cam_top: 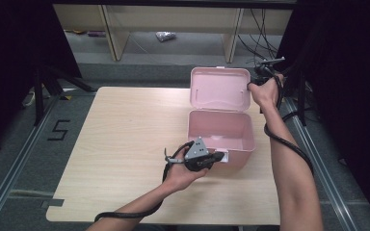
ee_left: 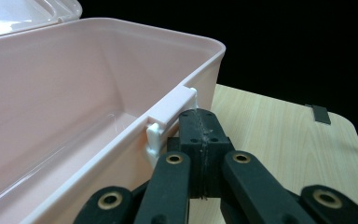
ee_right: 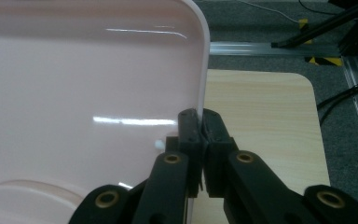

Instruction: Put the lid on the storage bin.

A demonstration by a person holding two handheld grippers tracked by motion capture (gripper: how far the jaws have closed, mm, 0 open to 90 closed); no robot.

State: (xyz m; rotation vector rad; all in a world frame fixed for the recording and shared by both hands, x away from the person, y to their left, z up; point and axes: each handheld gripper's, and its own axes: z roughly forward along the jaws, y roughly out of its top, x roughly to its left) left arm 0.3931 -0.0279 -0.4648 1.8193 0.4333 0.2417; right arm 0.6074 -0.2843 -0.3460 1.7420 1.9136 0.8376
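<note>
The right gripper point(ee_right: 200, 122) pinches the open lid's point(cam_top: 220, 86) edge to swing it, while the left gripper point(ee_left: 200, 122), jaws closed empty, braces the pink box point(cam_top: 221, 137) near its front latch point(ee_left: 170, 112).

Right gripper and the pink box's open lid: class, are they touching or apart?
Touching. In the right gripper view, the right gripper is shut on the edge of the lid, its pads pressing the rim from both sides.

Small floor litter point(cam_top: 165, 35), unidentifiable
</note>
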